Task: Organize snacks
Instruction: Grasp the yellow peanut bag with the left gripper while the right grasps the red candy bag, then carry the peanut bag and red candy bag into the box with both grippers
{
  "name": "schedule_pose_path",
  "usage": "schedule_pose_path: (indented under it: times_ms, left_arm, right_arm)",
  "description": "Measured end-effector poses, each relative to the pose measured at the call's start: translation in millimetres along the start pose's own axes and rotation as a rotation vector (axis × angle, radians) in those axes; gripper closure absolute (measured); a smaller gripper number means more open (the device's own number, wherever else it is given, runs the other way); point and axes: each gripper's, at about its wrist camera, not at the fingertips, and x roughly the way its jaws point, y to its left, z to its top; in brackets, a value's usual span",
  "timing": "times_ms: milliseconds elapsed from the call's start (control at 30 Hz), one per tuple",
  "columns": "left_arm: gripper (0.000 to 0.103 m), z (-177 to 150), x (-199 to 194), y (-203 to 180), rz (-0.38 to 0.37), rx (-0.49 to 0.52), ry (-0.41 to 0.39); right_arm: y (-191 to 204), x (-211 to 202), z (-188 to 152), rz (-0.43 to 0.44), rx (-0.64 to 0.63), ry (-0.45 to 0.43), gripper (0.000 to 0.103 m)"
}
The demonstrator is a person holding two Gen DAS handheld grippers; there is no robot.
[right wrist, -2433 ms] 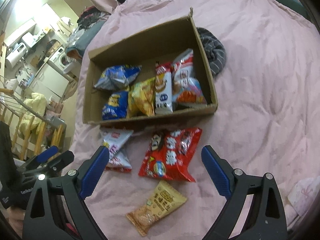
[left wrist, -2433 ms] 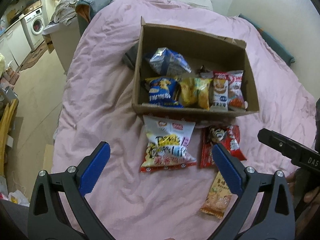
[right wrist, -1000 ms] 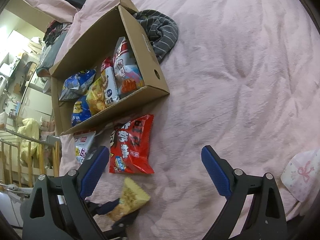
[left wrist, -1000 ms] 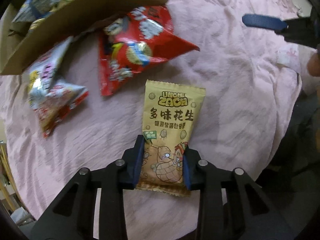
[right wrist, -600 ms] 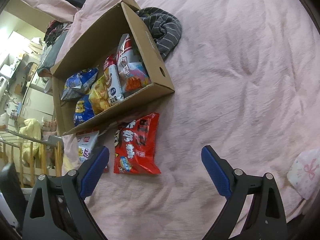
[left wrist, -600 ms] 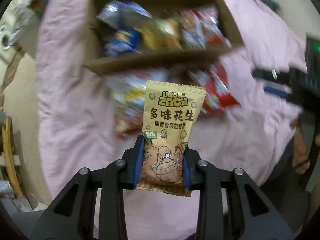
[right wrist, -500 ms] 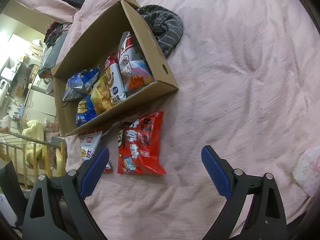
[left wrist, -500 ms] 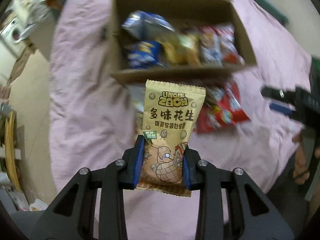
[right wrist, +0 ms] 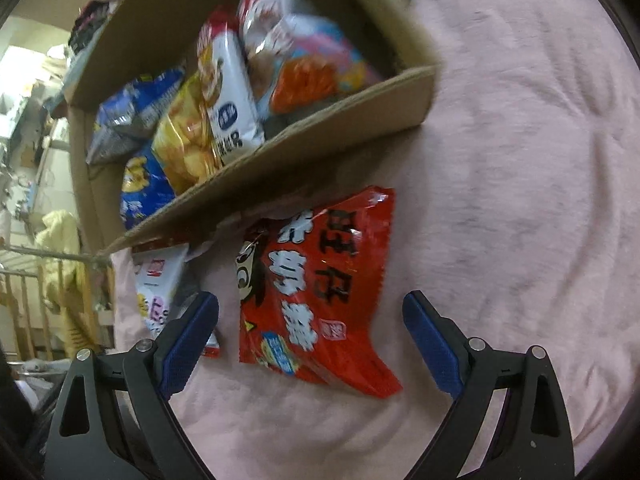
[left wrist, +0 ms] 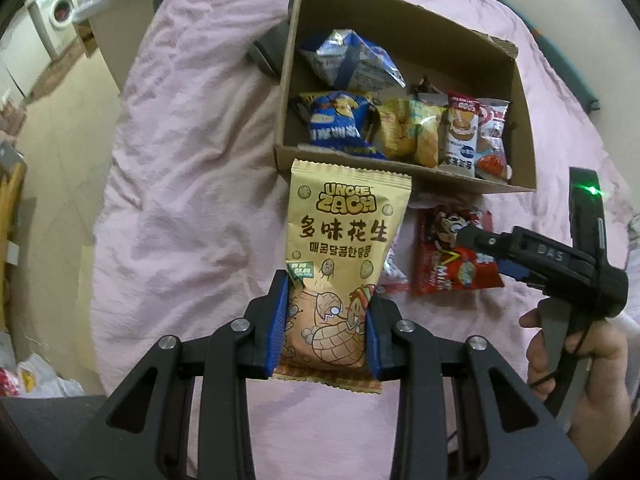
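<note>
Pinching the lower end of a peanut packet (left wrist: 344, 256), the left gripper (left wrist: 326, 322) holds it upright and clear of the pink bedspread (left wrist: 192, 184), apparently to carry it to the cardboard box (left wrist: 404, 176) where other snacks already stand in a row. Angled steeply downward, the right gripper (right wrist: 310, 344) hangs with jaws spread wide over the red snack bag (right wrist: 316, 288), which lies flat just before the box, seemingly the next pick.

Your tan peanut packet (left wrist: 344, 240) hangs upright, lifted clear of the bedding (pinched at its lower end); the red snack bag (right wrist: 320, 288) lies flat just before the cardboard box (right wrist: 320, 136).
</note>
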Motion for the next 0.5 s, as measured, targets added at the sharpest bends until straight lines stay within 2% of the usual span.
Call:
schedule_pose_path:
  times_ms: [200, 267, 300, 333, 500]
  left_arm:
    - [0.074, -0.1, 4.1, 3.9, -0.016, -0.024, 0.021]
    - [0.074, 0.1, 4.5, 3.0, -0.020, -0.022, 0.022]
    - [0.074, 0.3, 4.1, 2.0, -0.020, -0.019, 0.018]
    - [0.074, 0.6, 3.4, 1.0, -0.019, -0.018, 0.013]
    - [0.074, 0.4, 3.3, 1.5, -0.019, -0.021, 0.010]
  right_arm:
    - [11.4, 11.0, 0.5, -0.047, -0.047, 0.026, 0.009]
    - [10.1, 15.4, 0.4, -0.057, -0.047, 0.038, 0.022]
    - [9.5, 17.2, 0.3, -0.065, -0.053, 0.043, 0.025]
    - [8.9, 18.2, -0.7, -0.060, -0.056, 0.045, 0.035]
    - [10.1, 13.8, -7.5, -0.045, -0.087, 0.041, 0.042]
